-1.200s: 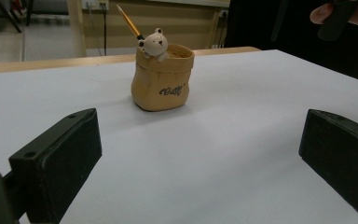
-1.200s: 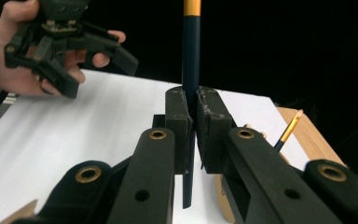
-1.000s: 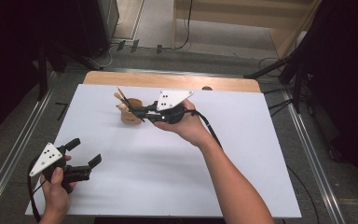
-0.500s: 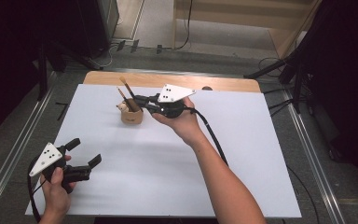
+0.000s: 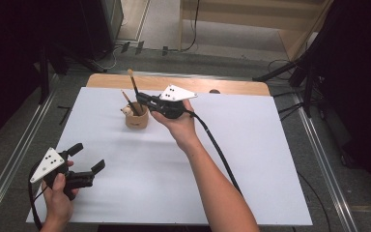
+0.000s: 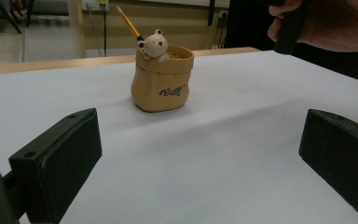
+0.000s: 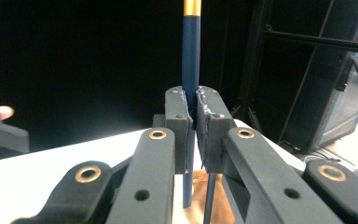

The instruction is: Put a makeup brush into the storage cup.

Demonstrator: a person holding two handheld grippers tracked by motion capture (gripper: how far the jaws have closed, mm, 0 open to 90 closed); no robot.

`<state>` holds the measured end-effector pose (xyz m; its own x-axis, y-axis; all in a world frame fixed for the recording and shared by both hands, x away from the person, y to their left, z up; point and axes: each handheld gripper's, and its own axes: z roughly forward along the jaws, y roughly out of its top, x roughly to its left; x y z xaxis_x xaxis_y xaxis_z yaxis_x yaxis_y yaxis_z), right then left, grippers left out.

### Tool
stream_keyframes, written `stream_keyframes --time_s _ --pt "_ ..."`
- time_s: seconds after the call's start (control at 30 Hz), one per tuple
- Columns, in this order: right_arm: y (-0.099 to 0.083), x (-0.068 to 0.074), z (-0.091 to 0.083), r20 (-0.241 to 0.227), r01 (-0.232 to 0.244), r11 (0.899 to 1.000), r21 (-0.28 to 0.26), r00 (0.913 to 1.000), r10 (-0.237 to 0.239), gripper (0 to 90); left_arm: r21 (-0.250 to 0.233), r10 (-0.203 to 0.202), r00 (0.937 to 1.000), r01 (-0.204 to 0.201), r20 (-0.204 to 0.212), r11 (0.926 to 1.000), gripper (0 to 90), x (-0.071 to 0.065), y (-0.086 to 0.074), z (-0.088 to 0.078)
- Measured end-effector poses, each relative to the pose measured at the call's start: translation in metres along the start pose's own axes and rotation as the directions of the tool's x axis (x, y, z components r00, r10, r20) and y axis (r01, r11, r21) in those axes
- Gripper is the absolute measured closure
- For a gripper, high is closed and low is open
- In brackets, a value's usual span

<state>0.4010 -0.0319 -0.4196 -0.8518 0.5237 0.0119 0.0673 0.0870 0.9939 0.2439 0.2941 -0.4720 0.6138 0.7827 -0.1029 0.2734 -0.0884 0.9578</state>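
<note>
A tan cup (image 5: 136, 118) with a small bear figure on its rim (image 6: 163, 79) stands on the white table at the far left-centre. A yellow pencil (image 6: 129, 23) leans inside it. My right gripper (image 5: 142, 99) is just above and beside the cup, shut on a dark blue brush (image 7: 190, 56) with a gold band. The brush stands nearly upright (image 5: 132, 82), its lower end at the cup's mouth (image 7: 214, 200). My left gripper (image 5: 88, 156) rests near the front left of the table, open with nothing between its jaws (image 6: 200, 154), facing the cup.
The white sheet (image 5: 251, 159) covers most of the wooden table (image 5: 232, 88). Metal rails (image 5: 14, 159) run along both sides. The right gripper's cable (image 5: 217, 145) trails along the forearm. Dark stands and cables are on the floor beyond the table's far edge.
The right gripper has shifted left toward the cup with the brush, and the brush now stands more upright. The left gripper has kept still.
</note>
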Motion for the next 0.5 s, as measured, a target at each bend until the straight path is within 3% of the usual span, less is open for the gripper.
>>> stream_keyframes --time_s 0.33,0.5 --pt "-0.018 0.0 0.017 0.055 -0.065 0.998 -0.002 0.9963 0.065 85.1 -0.005 -0.007 1.0 0.007 -0.001 1.0 0.0 0.0 0.0 0.0" --pt "-0.026 0.002 0.025 0.087 -0.063 0.998 0.013 0.9942 0.062 85.1 -0.004 -0.006 1.0 0.006 -0.001 1.0 0.0 0.0 0.0 0.0"
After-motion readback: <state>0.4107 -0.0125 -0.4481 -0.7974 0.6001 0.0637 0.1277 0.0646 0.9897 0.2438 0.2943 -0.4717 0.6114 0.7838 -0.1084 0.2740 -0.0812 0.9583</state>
